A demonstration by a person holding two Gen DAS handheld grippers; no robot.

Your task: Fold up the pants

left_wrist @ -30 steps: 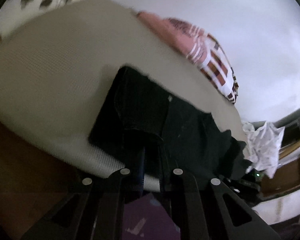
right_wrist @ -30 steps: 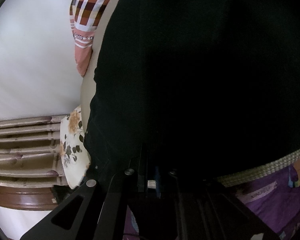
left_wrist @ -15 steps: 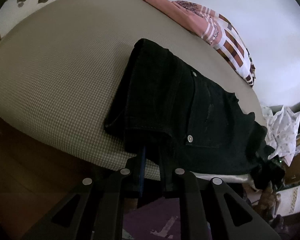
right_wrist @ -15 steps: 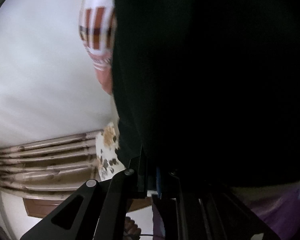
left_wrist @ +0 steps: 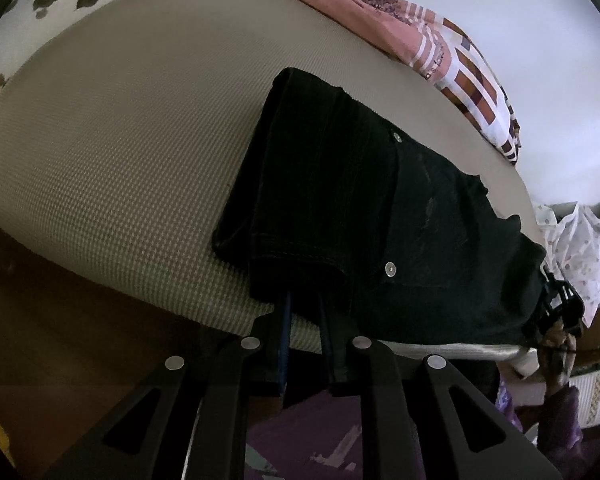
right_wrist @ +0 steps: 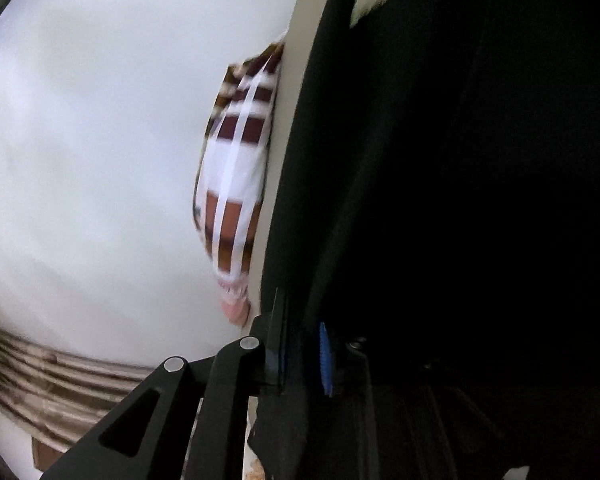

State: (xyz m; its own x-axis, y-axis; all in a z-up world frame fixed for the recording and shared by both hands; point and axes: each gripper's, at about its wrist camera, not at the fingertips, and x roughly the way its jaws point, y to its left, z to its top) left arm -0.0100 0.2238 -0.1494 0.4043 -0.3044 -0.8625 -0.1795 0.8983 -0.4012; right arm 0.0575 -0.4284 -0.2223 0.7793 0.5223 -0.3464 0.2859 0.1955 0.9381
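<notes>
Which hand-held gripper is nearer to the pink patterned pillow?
Right, I think. The right hand-held gripper holds the black pants close beside the pillow; the left hand-held gripper pinches the pants' near edge across the mat from it.

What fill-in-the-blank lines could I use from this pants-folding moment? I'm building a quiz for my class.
1. The pants are ____ in colour.
2. They lie on a beige ____.
3. The left gripper is shut on the pants' near ____.
4. The pillow behind the pants is pink with a ____ pattern.

Missing words: black; mattress; edge; checked
</notes>
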